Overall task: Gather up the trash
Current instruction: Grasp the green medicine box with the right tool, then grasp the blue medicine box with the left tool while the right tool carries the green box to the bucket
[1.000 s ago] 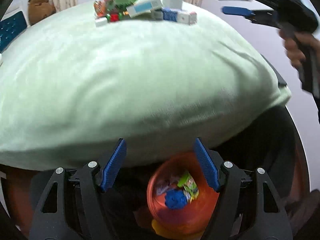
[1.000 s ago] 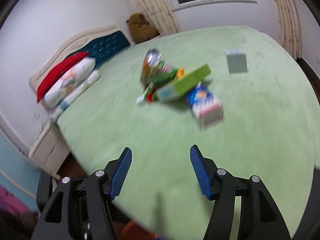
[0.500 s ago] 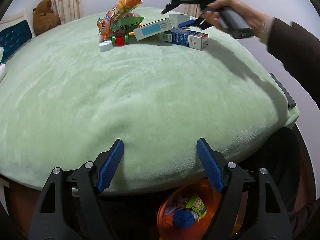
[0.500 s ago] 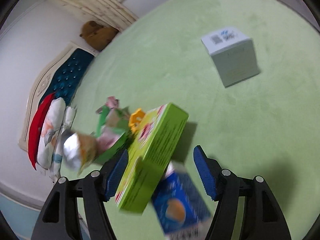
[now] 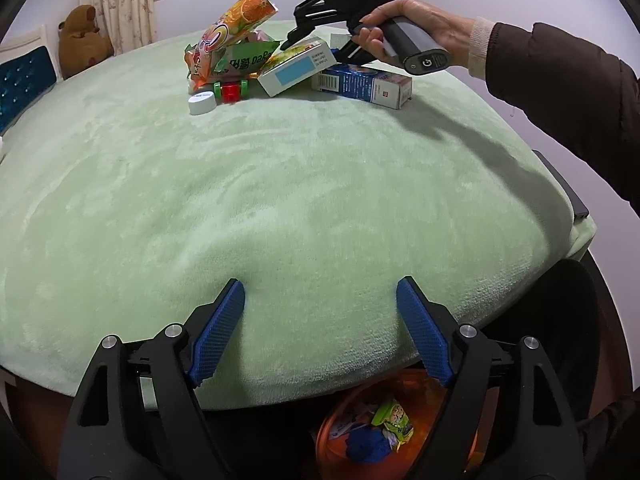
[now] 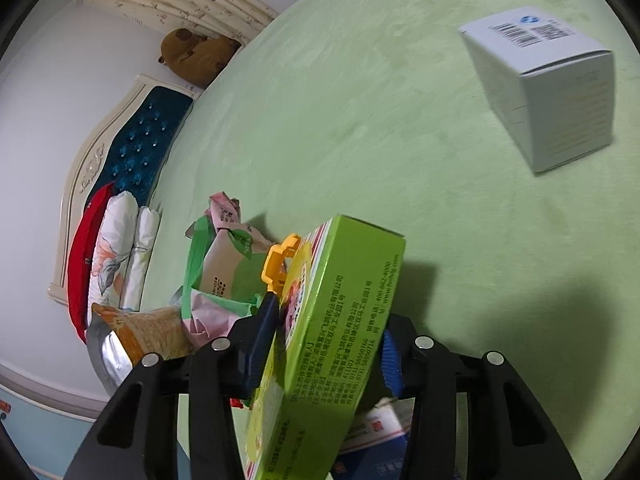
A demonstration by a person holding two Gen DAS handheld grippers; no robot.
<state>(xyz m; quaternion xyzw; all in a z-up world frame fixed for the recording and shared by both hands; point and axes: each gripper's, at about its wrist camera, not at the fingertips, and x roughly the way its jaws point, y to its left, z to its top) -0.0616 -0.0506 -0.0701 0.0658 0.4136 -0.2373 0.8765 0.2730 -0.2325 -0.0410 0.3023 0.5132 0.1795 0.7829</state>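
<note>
A pile of trash lies on the green bed: an orange snack bag [image 5: 228,28], a green wrapper [image 5: 244,60], a white bottle cap [image 5: 202,103], a blue-and-white carton [image 5: 362,85] and a green box [image 6: 320,344], which shows white and blue in the left wrist view [image 5: 296,68]. My right gripper [image 6: 324,348] has its jaws around the green box, both pads against its sides. My left gripper [image 5: 320,332] is open and empty over the bed's near edge, above an orange bin [image 5: 332,432] holding wrappers.
A white box [image 6: 548,92] sits apart on the bed [image 5: 280,200], far right in the right wrist view. A brown plush toy [image 5: 82,36], a blue headboard [image 6: 140,148] and pillows [image 6: 112,248] are at the bed's head. A dark chair [image 5: 576,312] stands right of the bin.
My right gripper has moved from above the bed down into the pile and closed around the green box. My left gripper has risen slightly from the bin toward the bed edge.
</note>
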